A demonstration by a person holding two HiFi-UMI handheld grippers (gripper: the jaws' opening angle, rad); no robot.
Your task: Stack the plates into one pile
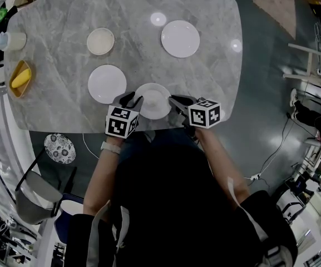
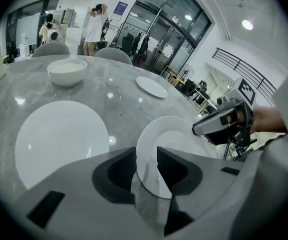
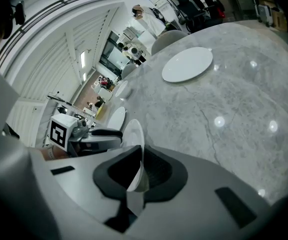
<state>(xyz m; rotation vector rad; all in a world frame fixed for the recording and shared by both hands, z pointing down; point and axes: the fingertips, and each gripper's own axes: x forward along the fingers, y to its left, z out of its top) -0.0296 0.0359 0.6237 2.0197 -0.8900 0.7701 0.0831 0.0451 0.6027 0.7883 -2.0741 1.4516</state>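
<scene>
1. Grey marble table point(image 1: 210, 77) seen from above. Dishes lying singly across it, no pile anywhere.
2. Right gripper point(image 3: 140, 156): jaws pressed almost together, pinching the right rim of the near plate point(image 1: 153, 100).
3. Left gripper point(image 2: 146, 156): jaws spread wide, straddling the same plate's left rim. Rim sits between the pads, with no squeeze on it visible.
4. Near plate: at the table's near edge, between the two grippers. Cannot tell whether lifted or resting on the marble.
5. Next out: second plate point(image 1: 107, 83), flat on the marble, just beside the near plate to the left and slightly beyond. Appears apart from it, not overlapping.
6. Farther out: far plate point(image 1: 180, 38) toward the far right, well apart from the others. Shallow cream bowl point(image 1: 100, 41) at the far left, beyond the second plate.
7. Left margin: yellow object in a small tray point(image 1: 20, 78) and a pale cup point(image 1: 15, 40). Looks unrelated to the stacking.
8. Progress, as a judgement: barely begun. Nothing stacked yet, first plate only gripped.
9. Left to do, by the look of it: carry the near plate onto a neighbour, most likely the second plate, then gather the far plate onto that pile.
</scene>
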